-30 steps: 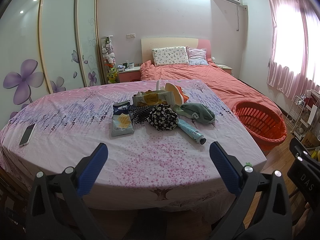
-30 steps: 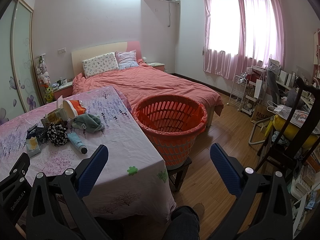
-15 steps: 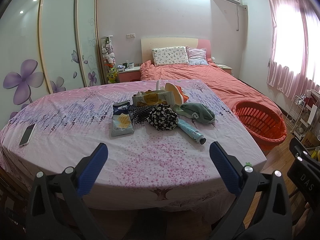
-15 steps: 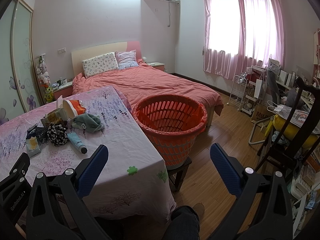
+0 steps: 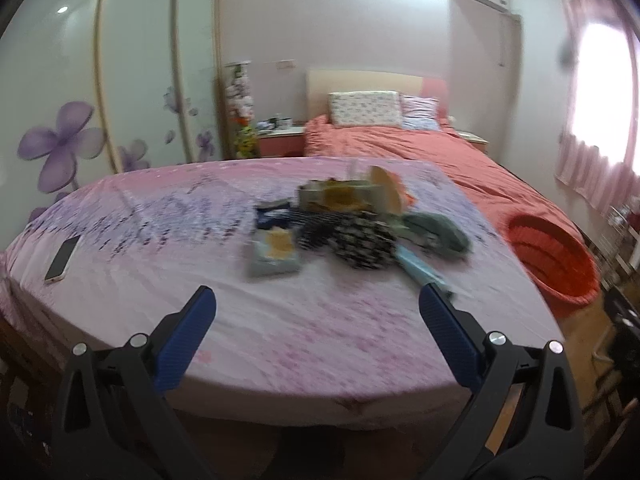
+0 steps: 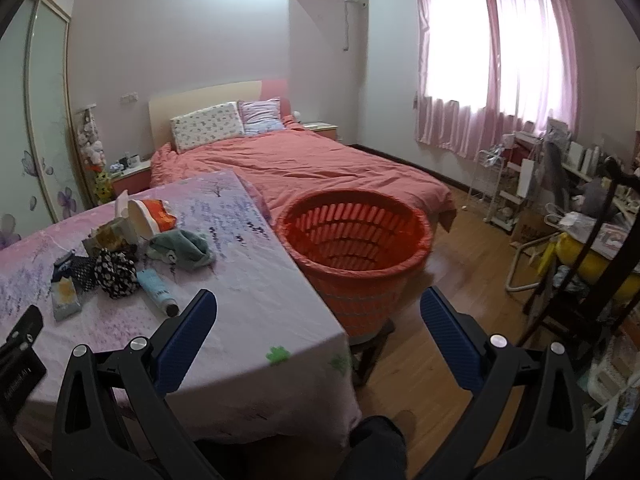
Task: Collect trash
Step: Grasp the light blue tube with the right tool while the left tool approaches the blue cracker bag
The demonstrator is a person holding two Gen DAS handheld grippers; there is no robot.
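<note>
No brand or label can be read on any of the litter; the printing on the wrappers and on the tube is too small or too blurred.

On the table (image 5: pixel 120 280) with its pink flowered cloth, a phone (image 5: pixel 62 258) lies alone at the far left, its long axis running away from the camera. Well to its right sits the heap of trash: a pale snack packet (image 5: pixel 276 254) lying flat, then a black-and-white patterned bundle (image 5: pixel 360 242), with an open carton (image 5: pixel 340 196) and a tipped paper cup (image 6: pixel 140 218) behind them. A green cloth (image 6: pixel 182 250) lies to the right of these. The light blue tube (image 6: pixel 157 292) lies flat just in front of the bundle, its long axis slanting toward the near right, dark cap end nearest the table edge. The orange basket (image 6: pixel 354 256) stands upright beyond the table's right edge, mouth up.

The left gripper (image 5: pixel 316 308) hangs over the near edge of the table, its blue pads wide apart and holding nothing. The right gripper (image 6: pixel 318 308) is likewise spread and empty, pointing toward the basket.
</note>
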